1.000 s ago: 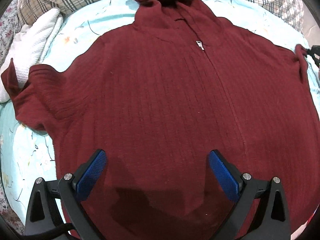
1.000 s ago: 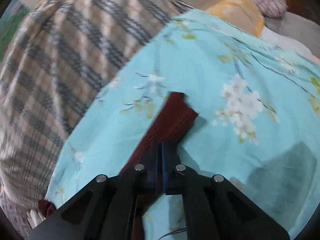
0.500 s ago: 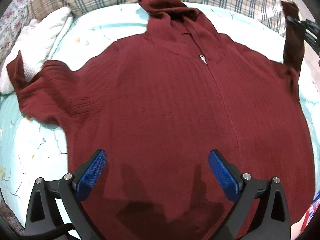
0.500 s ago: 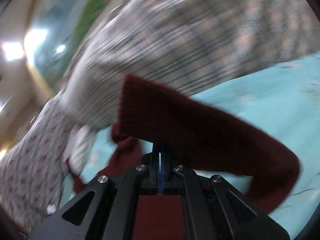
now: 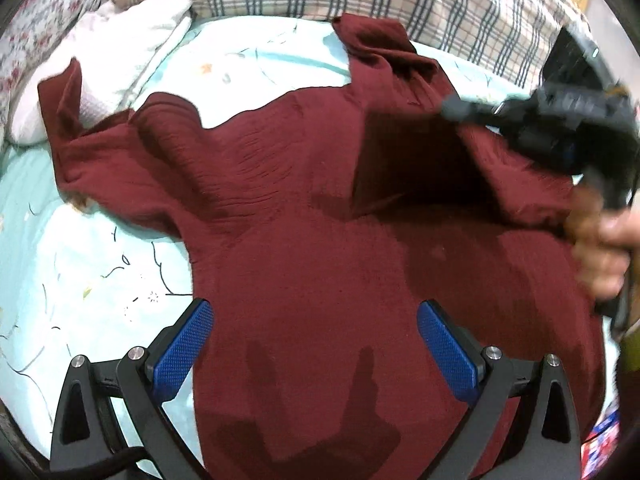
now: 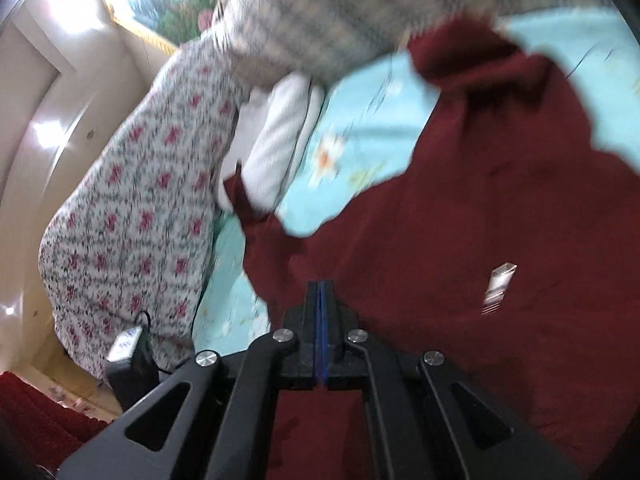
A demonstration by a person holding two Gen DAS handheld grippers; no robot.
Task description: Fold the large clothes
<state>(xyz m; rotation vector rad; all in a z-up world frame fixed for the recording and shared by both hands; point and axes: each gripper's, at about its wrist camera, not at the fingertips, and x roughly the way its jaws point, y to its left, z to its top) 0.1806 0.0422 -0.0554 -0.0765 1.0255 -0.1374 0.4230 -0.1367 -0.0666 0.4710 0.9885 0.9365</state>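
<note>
Carrying the right sleeve (image 5: 432, 168) across the maroon zip sweater (image 5: 320, 240) lying flat on the floral sheet (image 5: 80, 272), right gripper (image 6: 321, 300) pinched shut on it. Keeping the left gripper (image 5: 312, 344) wide, empty, hovering over the sweater's hem (ready to pin). Laying the cuff level across the sweater's chest, then letting go.

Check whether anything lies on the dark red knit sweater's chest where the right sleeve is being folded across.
Nothing visible does. The right gripper, shut on the sleeve, carries it over the dark red knit sweater, whose chest is bare; the open left gripper hovers nearer the hem.

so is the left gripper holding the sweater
No, the left gripper hovers open over the maroon sweater, blue fingers spread apart.
</note>
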